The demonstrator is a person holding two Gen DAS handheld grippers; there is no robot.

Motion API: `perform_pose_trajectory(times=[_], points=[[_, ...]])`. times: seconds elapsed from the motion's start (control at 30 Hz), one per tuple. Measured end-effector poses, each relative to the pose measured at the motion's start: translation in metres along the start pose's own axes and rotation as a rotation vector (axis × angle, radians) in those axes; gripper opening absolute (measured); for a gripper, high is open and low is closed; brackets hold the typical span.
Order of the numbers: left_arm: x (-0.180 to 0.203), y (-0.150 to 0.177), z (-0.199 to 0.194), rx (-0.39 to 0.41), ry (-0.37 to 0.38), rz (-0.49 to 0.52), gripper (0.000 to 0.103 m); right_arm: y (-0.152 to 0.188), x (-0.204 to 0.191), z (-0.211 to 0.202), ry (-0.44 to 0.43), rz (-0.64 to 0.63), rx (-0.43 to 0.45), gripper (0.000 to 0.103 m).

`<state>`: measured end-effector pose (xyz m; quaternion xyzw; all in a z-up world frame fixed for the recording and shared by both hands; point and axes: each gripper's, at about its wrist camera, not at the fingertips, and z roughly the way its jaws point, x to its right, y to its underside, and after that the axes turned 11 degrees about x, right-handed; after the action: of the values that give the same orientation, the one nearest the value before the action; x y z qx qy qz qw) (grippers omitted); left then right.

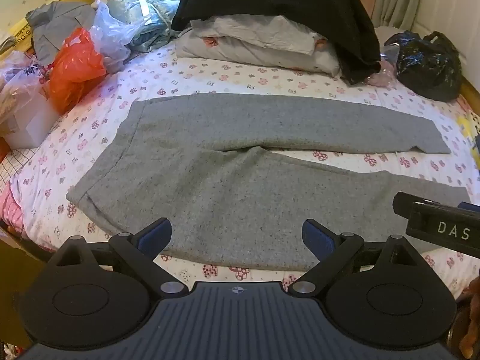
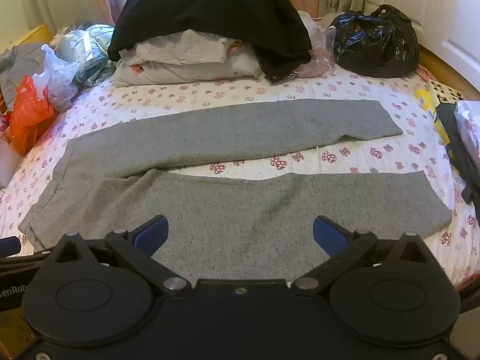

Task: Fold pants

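Nearest in each wrist view is that view's own gripper: the left gripper and the right gripper both stand wide apart with nothing between their blue pads, tilted down over the near edge of the bed. In the left view the side of the right gripper shows at the right edge, bearing white letters. Just beyond the fingertips lie the grey pants, spread flat and unfolded on the flower-printed sheet, waistband toward the left edge of the bed and both legs running to the right; the near leg lies along the near edge, the far leg lies behind it, and a strip of sheet shows between them, widening toward the cuffs. Past the pants, at the far edge, a pale folded quilt sits with a black garment draped over it. At the far left corner are an orange plastic bag and clear bags beside it; at the far right corner rests a black plastic bag. Curtains hang behind the bed
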<state>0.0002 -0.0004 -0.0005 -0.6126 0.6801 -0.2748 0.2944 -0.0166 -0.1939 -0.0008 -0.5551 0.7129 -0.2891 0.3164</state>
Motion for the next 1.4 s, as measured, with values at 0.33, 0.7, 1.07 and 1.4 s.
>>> perform_pose_trajectory(times=[0.33, 0.7, 1.07, 1.4], points=[[0.002, -0.001, 0.007, -0.042, 0.003, -0.003, 0.095, 0.001, -0.004, 0.007, 0.021, -0.029, -0.038, 0.103], [0.002, 0.005, 0.013, -0.065, 0.012, -0.002, 0.095, 0.003, -0.006, 0.008, 0.035, -0.056, -0.069, 0.103], [0.004, 0.007, 0.016, -0.072, 0.015, 0.002, 0.095, 0.002, -0.006, 0.01, 0.031, -0.058, -0.077, 0.103], [0.006, 0.008, 0.016, -0.077, 0.016, 0.004, 0.095, 0.003, -0.008, 0.011, 0.027, -0.06, -0.078, 0.103]])
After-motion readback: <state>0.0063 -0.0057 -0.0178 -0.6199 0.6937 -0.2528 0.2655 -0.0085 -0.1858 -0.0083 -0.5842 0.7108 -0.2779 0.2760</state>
